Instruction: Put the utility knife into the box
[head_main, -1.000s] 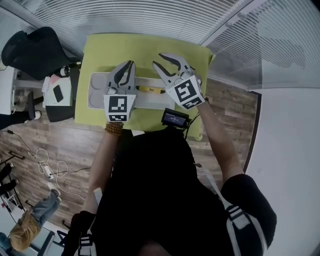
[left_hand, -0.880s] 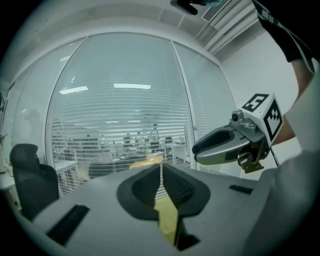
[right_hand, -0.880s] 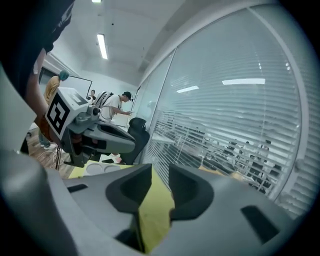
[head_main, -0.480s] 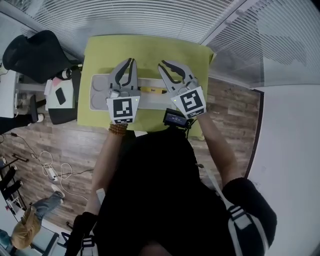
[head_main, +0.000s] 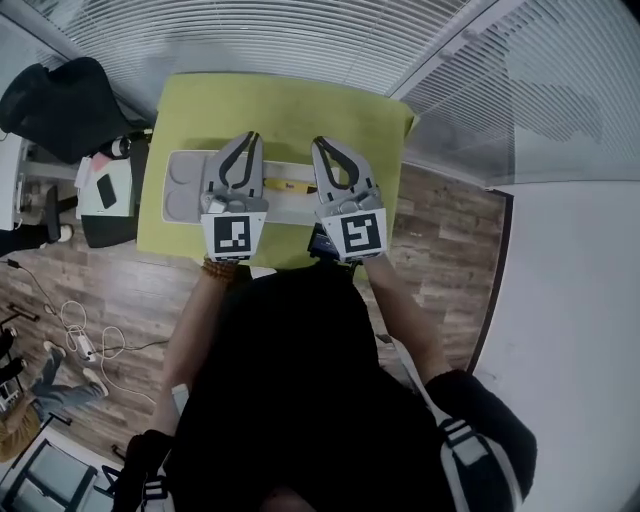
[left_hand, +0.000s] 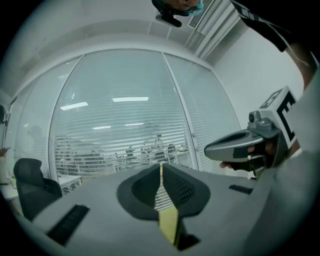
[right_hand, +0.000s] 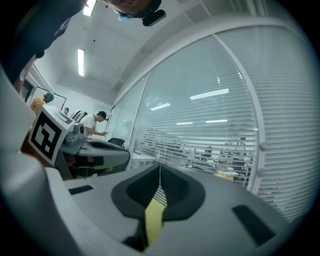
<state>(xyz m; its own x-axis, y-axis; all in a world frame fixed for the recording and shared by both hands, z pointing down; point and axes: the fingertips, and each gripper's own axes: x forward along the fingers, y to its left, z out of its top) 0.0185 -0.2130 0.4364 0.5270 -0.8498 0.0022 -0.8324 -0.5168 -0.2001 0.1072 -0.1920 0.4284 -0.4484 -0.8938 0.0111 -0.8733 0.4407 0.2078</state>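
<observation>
- Two grippers are held side by side over the near part of the green table (head_main: 285, 105), and both point away from the person.
- The left gripper (head_main: 252, 138) is clenched. In its own view the dark pads meet along a thin line and nothing is between them.
- The right gripper (head_main: 318, 143) is clenched too. Its jaws have just been closing, and its own view shows the pads together with nothing between them.
- The two grippers do not touch. A narrow gap stays between them, and each one shows at the side of the other's view.
- The knife (head_main: 290, 185) is yellow. It lies in the long part of the white box (head_main: 178, 160), in the gap between the two grippers.
- Neither gripper touches the knife, as far as the head view shows.
- The box lies across the table from left to right. Its left end has round wells (head_main: 180, 190), left of the left gripper.
- The right end of the box is hidden under the right gripper.
- A black chair (head_main: 60, 100) stands at the far left, beside the table.
- White cables (head_main: 80, 335) lie on the wooden floor (head_main: 130, 300), at the left of the person.
- Window blinds (head_main: 300, 35) run along the far side, behind the table, and they fill both gripper views.
</observation>
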